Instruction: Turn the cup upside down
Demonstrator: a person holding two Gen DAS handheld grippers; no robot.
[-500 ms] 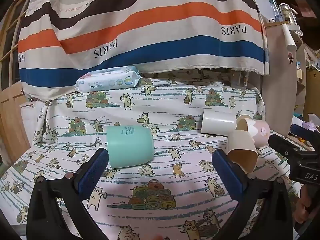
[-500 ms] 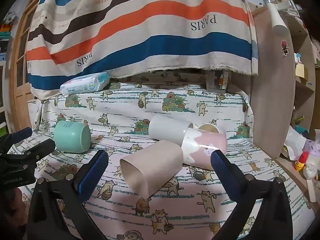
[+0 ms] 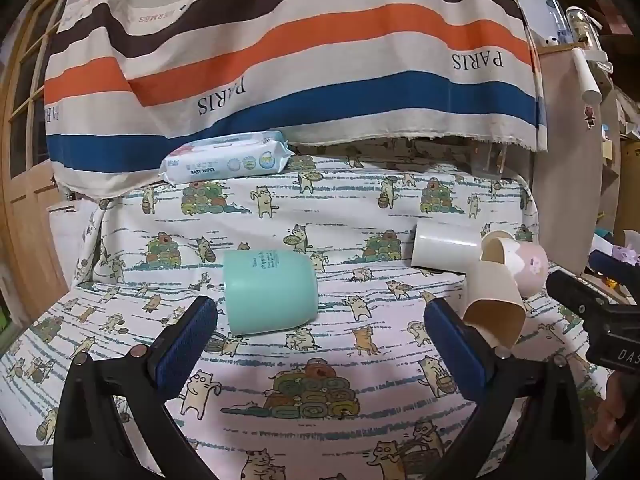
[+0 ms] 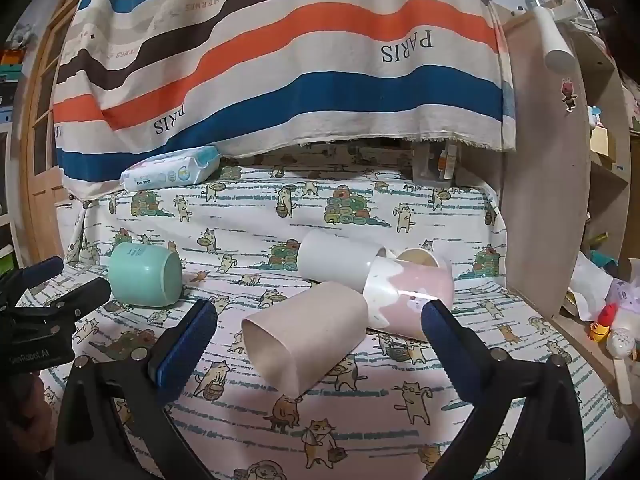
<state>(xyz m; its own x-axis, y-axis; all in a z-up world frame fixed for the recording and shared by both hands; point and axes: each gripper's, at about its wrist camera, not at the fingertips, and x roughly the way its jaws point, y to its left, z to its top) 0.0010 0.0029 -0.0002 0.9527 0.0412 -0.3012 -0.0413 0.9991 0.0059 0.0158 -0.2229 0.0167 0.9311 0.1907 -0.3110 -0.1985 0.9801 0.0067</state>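
Several cups lie on their sides on the cat-print cloth (image 3: 320,368). A mint green cup (image 3: 270,292) lies just ahead of my open, empty left gripper (image 3: 320,320), near its left finger; it also shows in the right wrist view (image 4: 146,276). A beige cup (image 4: 306,332) lies between the fingers of my open, empty right gripper (image 4: 318,326), its mouth toward me. A white cup (image 4: 338,260) and a pink-and-white cup (image 4: 410,292) lie behind it, touching. The same three lie at the right of the left wrist view: beige (image 3: 494,304), white (image 3: 444,248), pink (image 3: 528,268).
A pack of baby wipes (image 3: 226,158) lies at the back left under a hanging striped cloth (image 3: 300,60). A wooden panel (image 4: 548,200) bounds the right side, with shelves and small toys (image 4: 604,320) beyond. A wooden door (image 3: 24,200) stands at the left.
Both grippers have moved slightly forward toward the cups. The cups have not moved.
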